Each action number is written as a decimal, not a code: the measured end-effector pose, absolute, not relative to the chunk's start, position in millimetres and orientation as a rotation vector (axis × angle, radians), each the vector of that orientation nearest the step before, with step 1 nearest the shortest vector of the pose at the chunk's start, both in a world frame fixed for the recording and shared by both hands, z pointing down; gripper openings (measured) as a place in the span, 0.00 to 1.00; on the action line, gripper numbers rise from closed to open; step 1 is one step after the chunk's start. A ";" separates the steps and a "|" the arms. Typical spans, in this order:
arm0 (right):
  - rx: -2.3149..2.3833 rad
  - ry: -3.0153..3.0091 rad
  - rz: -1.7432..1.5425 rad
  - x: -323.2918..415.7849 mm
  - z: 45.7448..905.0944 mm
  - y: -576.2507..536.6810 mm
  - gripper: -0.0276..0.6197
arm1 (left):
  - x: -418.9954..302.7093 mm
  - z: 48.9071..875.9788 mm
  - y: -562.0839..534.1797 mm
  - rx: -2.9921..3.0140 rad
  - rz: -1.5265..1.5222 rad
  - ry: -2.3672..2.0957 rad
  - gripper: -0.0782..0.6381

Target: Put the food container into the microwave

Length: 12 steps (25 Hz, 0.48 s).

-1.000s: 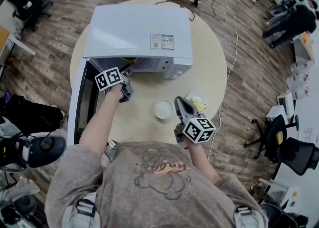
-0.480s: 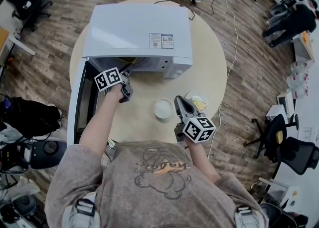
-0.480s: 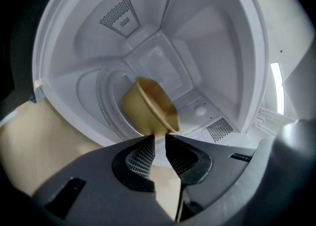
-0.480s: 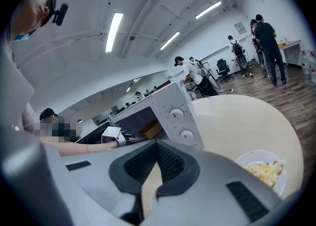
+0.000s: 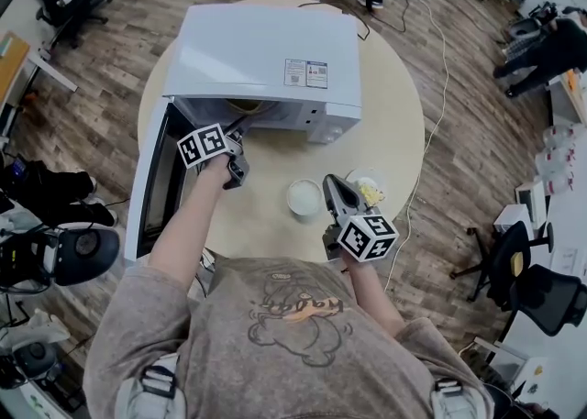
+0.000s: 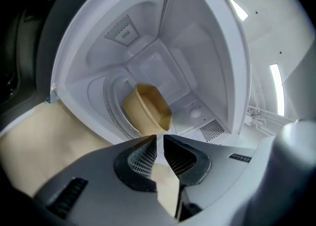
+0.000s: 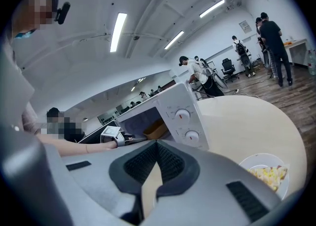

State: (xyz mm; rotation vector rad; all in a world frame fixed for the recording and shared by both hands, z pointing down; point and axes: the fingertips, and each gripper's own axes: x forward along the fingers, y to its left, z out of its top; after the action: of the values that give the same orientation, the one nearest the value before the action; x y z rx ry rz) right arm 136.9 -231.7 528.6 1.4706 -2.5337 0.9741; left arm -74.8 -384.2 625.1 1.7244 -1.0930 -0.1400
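A tan food container [image 6: 146, 109] sits on the turntable inside the white microwave [image 5: 266, 50], whose door [image 5: 156, 179] hangs open to the left. From the head view only its yellowish rim [image 5: 240, 107] shows in the opening. My left gripper [image 5: 237, 137] hovers just outside the cavity, aimed at the container; its jaws [image 6: 160, 138] stand together with a sliver of a gap and hold nothing. My right gripper [image 5: 337, 186] is over the table's near side, shut and empty [image 7: 157, 143].
A white round bowl [image 5: 304, 197] and a plate of yellow food [image 5: 370, 192] sit on the round beige table [image 5: 394, 124] beside the right gripper. A cable runs off the far edge. Office chairs and people stand around the table.
The head view has shifted a little down and right. Neither gripper has visibly moved relative to the microwave, and the container stays inside.
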 end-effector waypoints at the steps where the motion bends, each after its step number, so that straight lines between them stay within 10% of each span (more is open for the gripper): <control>1: 1.461 -2.540 0.969 137.2 527.5 -232.1 0.04 | -76.2 623.0 -381.9 1.720 -0.147 -1.101 0.20; 12: 1.252 -2.627 0.930 140.5 520.4 -239.0 0.04 | -71.5 592.9 -354.2 1.748 -0.184 -1.210 0.20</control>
State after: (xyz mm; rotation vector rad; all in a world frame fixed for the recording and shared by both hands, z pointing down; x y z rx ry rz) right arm 140.5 -239.0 520.4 1.2518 -2.6269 0.9303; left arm -71.5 -354.2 592.9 1.7484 -1.2101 -0.1844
